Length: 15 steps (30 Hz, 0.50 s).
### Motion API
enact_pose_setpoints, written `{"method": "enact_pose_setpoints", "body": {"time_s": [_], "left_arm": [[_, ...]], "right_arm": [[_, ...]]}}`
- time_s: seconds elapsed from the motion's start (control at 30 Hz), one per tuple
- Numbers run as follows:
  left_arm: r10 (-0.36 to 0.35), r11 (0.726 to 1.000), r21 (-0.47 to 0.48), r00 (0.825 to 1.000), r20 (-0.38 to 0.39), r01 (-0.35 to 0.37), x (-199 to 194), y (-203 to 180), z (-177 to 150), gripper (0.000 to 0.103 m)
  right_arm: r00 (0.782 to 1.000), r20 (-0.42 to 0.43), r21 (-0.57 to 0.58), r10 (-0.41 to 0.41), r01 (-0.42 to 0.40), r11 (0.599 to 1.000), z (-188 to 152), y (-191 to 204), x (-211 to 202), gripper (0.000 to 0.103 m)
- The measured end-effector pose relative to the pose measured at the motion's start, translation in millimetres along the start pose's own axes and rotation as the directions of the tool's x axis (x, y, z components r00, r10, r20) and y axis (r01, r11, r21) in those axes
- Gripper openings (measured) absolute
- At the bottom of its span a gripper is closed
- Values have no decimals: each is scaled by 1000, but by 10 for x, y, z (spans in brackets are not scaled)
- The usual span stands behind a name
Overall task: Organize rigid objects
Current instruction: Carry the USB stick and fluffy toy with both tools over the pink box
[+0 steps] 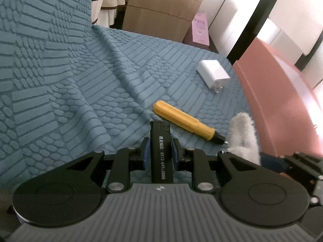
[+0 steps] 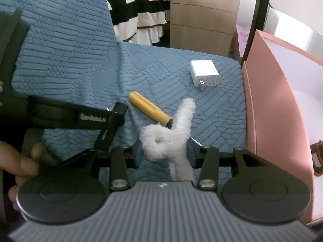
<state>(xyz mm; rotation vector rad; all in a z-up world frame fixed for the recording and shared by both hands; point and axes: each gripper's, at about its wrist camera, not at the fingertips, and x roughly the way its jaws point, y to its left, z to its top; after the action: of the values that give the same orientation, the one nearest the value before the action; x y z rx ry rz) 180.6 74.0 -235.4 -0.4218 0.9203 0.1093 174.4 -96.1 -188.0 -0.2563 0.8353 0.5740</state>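
Note:
My left gripper (image 1: 160, 143) is shut on a black lighter (image 1: 161, 153) with white print, which stands up between the blue pads. Just beyond it a yellow-handled screwdriver (image 1: 181, 121) lies on the blue textured seat cover (image 1: 80, 80). Farther right rests a white plug charger (image 1: 214, 74). My right gripper (image 2: 164, 151) is shut on a white fluffy item (image 2: 167, 139); one end of it sticks up past the screwdriver (image 2: 149, 109). In the right wrist view the left gripper's arm (image 2: 94, 117) reaches in from the left with the lighter (image 2: 107, 135).
A pink open box (image 2: 268, 100) stands against the seat's right edge, with a red and black object (image 2: 317, 159) inside. Behind the seat are a wooden cabinet (image 2: 201, 16) and a striped cloth (image 2: 137, 10). A person's hand (image 2: 20, 165) shows at the lower left.

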Motion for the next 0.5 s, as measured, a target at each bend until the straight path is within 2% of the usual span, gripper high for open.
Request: {"method": "enact_pose_setpoints", "body": {"time_s": [0.17,0.5], "left_arm": [[-46,998,-31,999,16,47,-172,28,26,26],[-91,996,3,995,37,91,-461,-120,207,26]], "right_arm": [[1000,-6,-12,4,-4,1000,26,-8,-48,47],[1000,7,-11,24,-24,1000,136,-29,-353,47]]}}
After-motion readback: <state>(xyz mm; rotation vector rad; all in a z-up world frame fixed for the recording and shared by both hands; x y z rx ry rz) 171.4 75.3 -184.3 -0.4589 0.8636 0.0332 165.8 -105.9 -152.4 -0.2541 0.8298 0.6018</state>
